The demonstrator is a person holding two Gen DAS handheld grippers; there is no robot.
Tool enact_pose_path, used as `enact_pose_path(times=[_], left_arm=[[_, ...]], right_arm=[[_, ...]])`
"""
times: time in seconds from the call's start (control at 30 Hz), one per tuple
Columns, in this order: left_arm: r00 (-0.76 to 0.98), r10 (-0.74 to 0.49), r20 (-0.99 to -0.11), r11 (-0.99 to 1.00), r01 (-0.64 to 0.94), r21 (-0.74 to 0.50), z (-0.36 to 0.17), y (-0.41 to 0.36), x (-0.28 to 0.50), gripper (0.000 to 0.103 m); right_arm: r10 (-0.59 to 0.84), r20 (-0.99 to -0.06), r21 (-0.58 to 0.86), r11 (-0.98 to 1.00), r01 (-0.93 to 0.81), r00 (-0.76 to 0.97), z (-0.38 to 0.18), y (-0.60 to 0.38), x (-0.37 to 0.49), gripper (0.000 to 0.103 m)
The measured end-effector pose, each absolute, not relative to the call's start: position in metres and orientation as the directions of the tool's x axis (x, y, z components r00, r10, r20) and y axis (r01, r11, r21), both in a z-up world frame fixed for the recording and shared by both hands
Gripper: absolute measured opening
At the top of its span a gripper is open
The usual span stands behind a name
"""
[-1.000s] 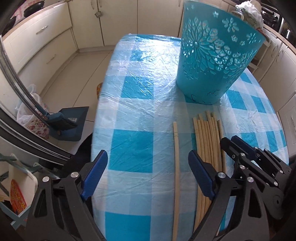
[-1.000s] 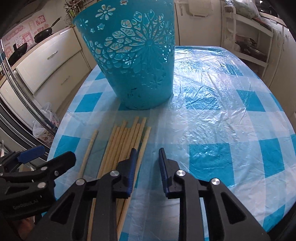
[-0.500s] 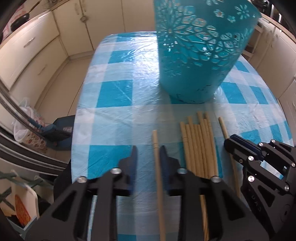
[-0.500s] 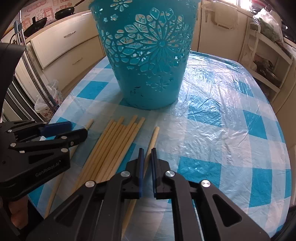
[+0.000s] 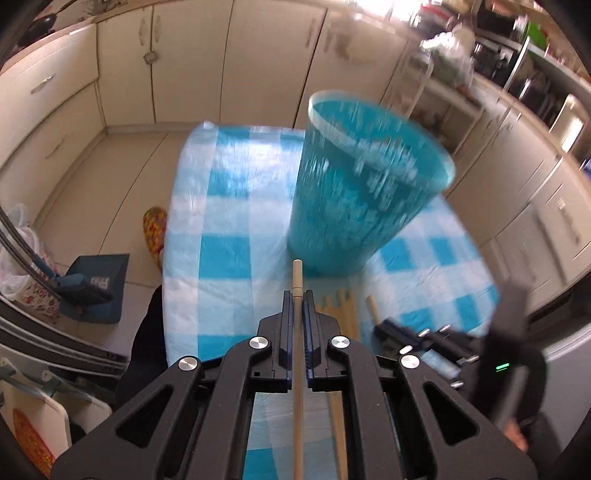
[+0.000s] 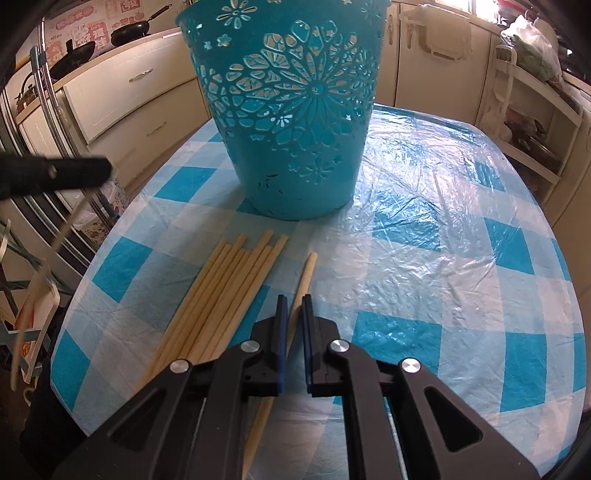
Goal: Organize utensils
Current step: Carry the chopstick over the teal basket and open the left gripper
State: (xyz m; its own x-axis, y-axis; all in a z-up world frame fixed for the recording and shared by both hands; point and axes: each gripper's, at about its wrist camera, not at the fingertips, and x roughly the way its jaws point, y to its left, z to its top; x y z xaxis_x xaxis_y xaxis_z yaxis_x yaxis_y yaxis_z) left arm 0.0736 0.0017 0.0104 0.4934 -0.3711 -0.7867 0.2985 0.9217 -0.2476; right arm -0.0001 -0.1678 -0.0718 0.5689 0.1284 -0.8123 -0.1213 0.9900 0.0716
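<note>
Firstly, left jaws: closed tight on one pale wooden chopstick (image 5: 297,295), held lengthwise between the blue pads, tip poking out ahead toward the basket.
Left gripper (image 5: 297,299): raised above the table, seen in the right wrist view as a dark blur (image 6: 55,173) at left with the chopstick hanging below as a faint streak.
Right jaws: narrowed around a single chopstick (image 6: 304,280) lying on the cloth; pads just beside the shaft, contact impossible to confirm.
Right gripper (image 6: 293,306): low over the near edge of the table, aimed at the basket.
Chopstick bundle (image 6: 229,291): about nine pale sticks side by side, flat on the cloth, just left of the single one, tips pointing toward the basket.
Basket (image 6: 291,110): teal plastic, upright, flaring toward the rim, walls pierced with flower cut-outs; blurred in the left wrist view.
Surface: table (image 6: 461,229) under a blue-and-white checked cloth with a crinkled clear plastic cover, glare across the right side.
Room: cream kitchen cabinets (image 5: 184,62) along the walls, pale tiled floor (image 5: 107,192), dark pans (image 6: 129,31) on the left counter, open shelving (image 6: 532,122) at right, blue dustpan (image 5: 96,284) on the floor.
</note>
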Motion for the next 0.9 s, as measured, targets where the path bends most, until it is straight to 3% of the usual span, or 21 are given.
enact_pose_path(times=[0.23, 0.57, 0.7, 0.9], left_arm=[[0.604, -0.491, -0.628, 0.871, 0.360, -0.335, 0.094, 0.003, 0.083, 0.005], [0.840, -0.444, -0.312, 0.873, 0.327, -0.361, 0.158, -0.041, 0.144, 0.005], [0.882, -0.368, -0.294, 0.891, 0.244, -0.382, 0.146, -0.051, 0.174, 0.005], [0.864, -0.332, -0.378, 0.918, 0.203, -0.342, 0.094, -0.062, 0.187, 0.005]], right_arm=[[0.155, -0.808, 0.113, 0.988, -0.109, 0.568, -0.072, -0.173, 0.004, 0.008], [0.173, -0.800, 0.133, 0.985, -0.110, 0.575, -0.073, -0.174, 0.002, 0.010], [0.172, -0.797, 0.130, 0.985, -0.114, 0.579, -0.074, -0.174, 0.003, 0.011], [0.175, -0.793, 0.126, 0.984, -0.123, 0.584, -0.074, -0.171, 0.003, 0.015]])
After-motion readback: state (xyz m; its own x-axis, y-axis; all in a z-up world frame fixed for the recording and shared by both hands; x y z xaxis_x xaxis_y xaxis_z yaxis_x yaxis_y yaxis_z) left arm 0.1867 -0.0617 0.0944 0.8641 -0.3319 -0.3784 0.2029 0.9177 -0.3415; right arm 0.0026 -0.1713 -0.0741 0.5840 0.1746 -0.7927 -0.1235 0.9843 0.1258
